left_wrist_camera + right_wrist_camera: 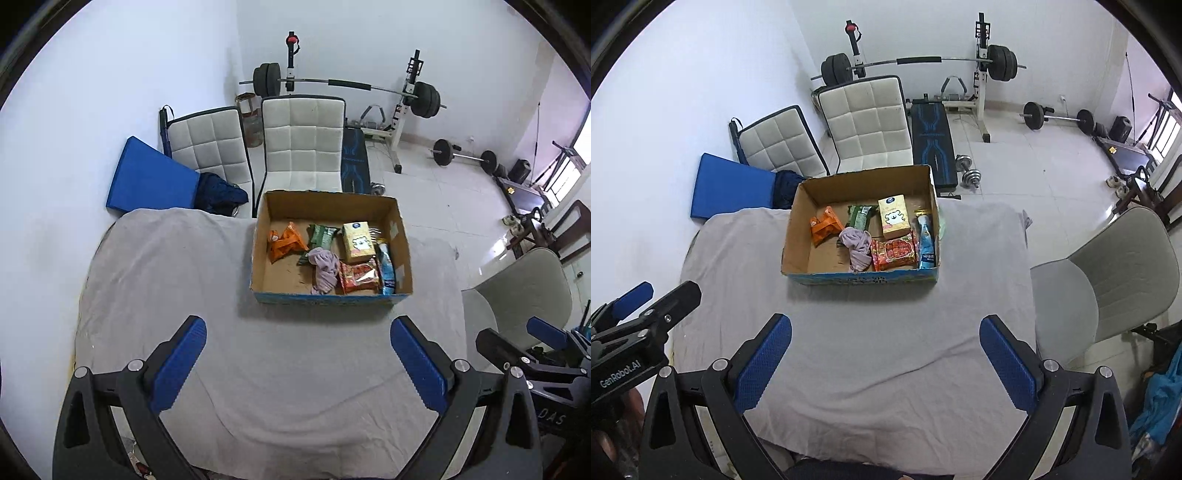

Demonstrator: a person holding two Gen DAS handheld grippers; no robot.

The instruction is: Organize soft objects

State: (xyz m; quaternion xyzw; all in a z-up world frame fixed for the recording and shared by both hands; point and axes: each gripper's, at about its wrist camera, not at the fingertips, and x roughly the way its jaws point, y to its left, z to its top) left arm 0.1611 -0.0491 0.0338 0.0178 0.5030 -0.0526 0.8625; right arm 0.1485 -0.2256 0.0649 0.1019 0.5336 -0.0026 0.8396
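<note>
An open cardboard box point(402, 240) point(798, 221) sits on the grey-covered table point(184, 280) point(886, 325). Inside lie an orange packet point(284, 242) point(825, 227), a green packet point(321, 234) point(860, 216), a yellow tissue pack point(358, 242) point(894, 216), a crumpled mauve cloth point(325, 269) point(858, 247), a red snack packet point(360, 277) point(895, 253) and a blue pouch point(386, 269) point(927, 243). My left gripper point(298, 363) and right gripper point(884, 360) are open and empty, over the near part of the table, well short of the box.
Two white padded chairs point(303, 144) point(866, 125) stand behind the table, with a blue mat point(151, 181) at the wall. A grey chair point(1108, 280) is at the right. Barbell rack point(402, 92) and weights fill the back of the room.
</note>
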